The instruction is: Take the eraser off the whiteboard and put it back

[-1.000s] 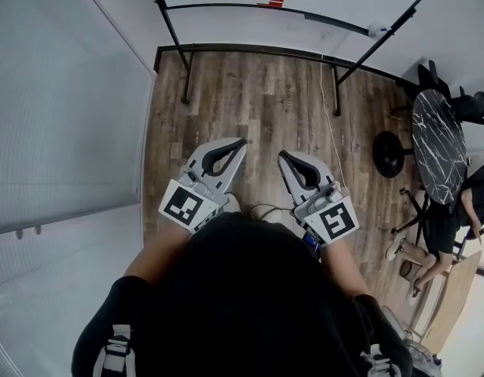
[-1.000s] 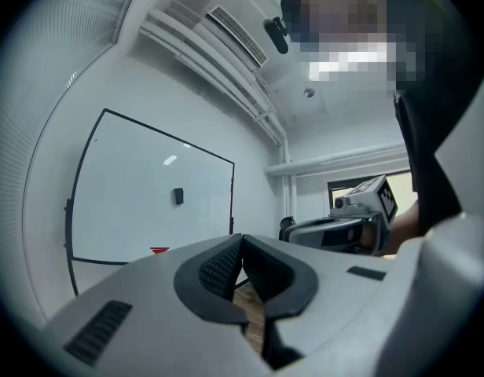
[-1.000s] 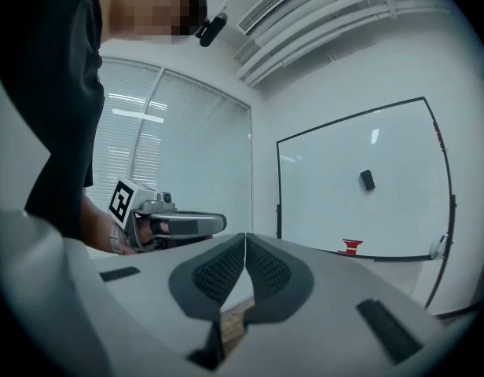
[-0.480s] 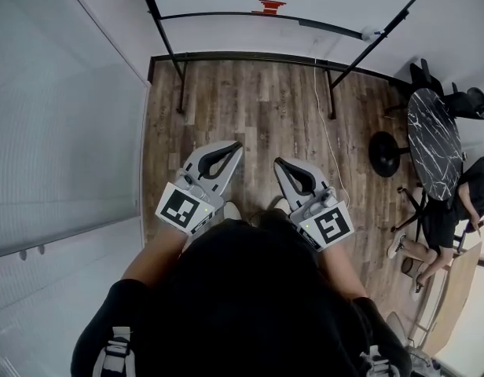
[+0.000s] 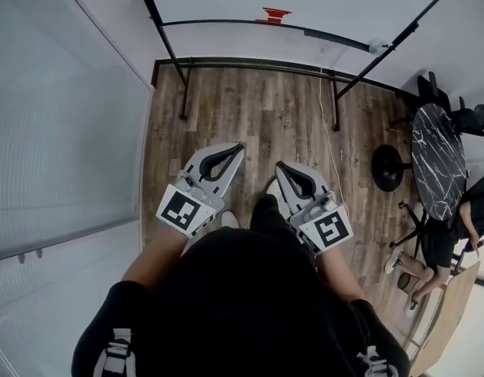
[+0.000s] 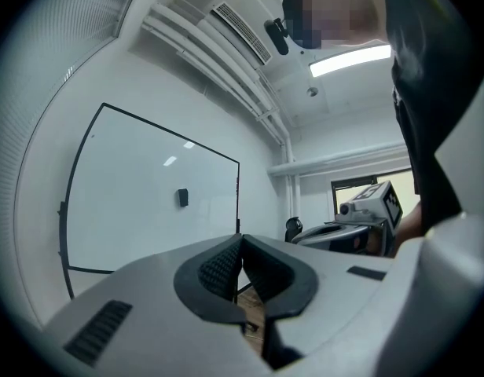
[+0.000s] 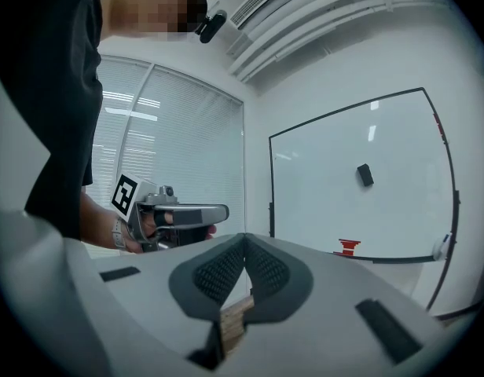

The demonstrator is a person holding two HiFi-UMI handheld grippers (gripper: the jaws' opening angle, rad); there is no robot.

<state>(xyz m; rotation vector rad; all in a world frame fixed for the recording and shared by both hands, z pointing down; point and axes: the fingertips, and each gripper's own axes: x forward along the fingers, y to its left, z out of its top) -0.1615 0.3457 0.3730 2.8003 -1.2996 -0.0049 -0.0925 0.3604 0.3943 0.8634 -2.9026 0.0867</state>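
The left tongs [image 5: 240,145] are clenched on nothing above the wood floor [image 5: 258,108]. Just beside them, the right tongs [image 5: 278,166] are clenched and empty too. Ahead, the dark eraser [image 7: 364,175] sits on the whiteboard [image 7: 399,210], well apart from both

On my feed, the floor [image 5: 258,108] at centre is brown wood plank. The whiteboard [image 7: 336,203] is white with a black frame, and the eraser [image 7: 364,175] at its upper right is black. The left hand-held gripper [image 5: 240,144] and right hand-held gripper [image 5: 279,165] are grey, with black-and-white square markers.
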